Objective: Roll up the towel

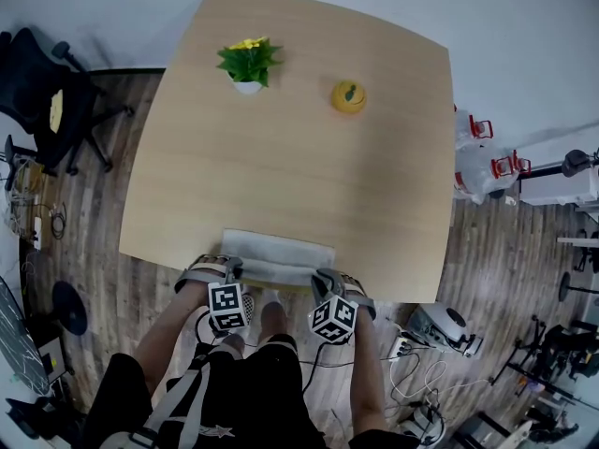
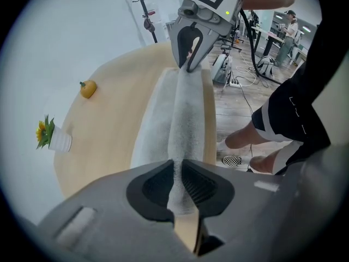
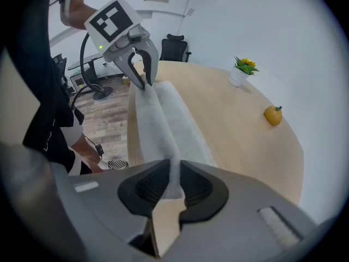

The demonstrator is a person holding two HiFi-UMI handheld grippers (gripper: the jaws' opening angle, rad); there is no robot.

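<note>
The towel (image 1: 279,251) lies flat along the near edge of the table (image 1: 281,138), directly before the person, its near hem raised into a narrow ridge. The left gripper (image 2: 178,182) is clenched on one end of that ridge, cloth pinched between its pads. The right gripper (image 3: 174,184) grasps the opposite end likewise. Both point steeply down, one at each end, evidently so that the hem lifts evenly and the first turn starts straight. A potted plant (image 1: 248,64) and a small yellow fruit (image 1: 348,95) stand well apart at the far side, clear of the rolling path.
</note>
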